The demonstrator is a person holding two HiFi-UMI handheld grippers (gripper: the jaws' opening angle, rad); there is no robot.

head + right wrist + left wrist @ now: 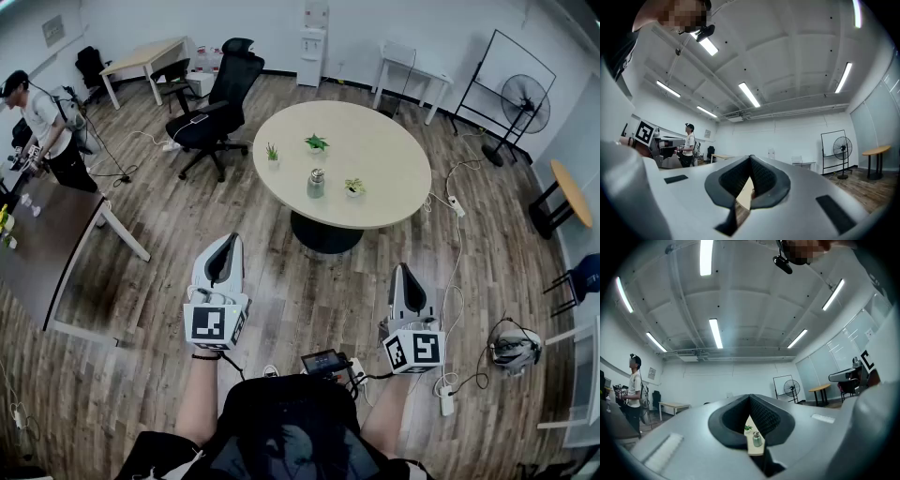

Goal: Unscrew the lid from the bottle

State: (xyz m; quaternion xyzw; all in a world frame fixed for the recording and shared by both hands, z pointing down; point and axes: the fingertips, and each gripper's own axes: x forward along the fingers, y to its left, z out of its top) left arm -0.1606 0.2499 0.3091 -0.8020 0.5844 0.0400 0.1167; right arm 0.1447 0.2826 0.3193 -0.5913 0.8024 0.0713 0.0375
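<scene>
L claw (228, 246) & R claw (401, 272) both clenched shut, nothing in either, held over wood floor (309, 300), well apart from round beige surface (394, 178). Small grey-green bottle (316, 185), silver lid (317, 173) on, stands upright near surface centre, btwn small green potted plants (316, 142).

A wood-plank floor (281, 281) runs throughout. Ahead of the left gripper (225, 240) and right gripper (403, 268) stands a round pale table (384, 178), with a black office chair (220, 94) beyond it to the left. Farther ahead a water dispenser (312, 42) stands against the white wall, and a whiteboard (511, 70) and standing fan (525, 98) are off right. Strip lights (715, 333) line the ceiling.
</scene>
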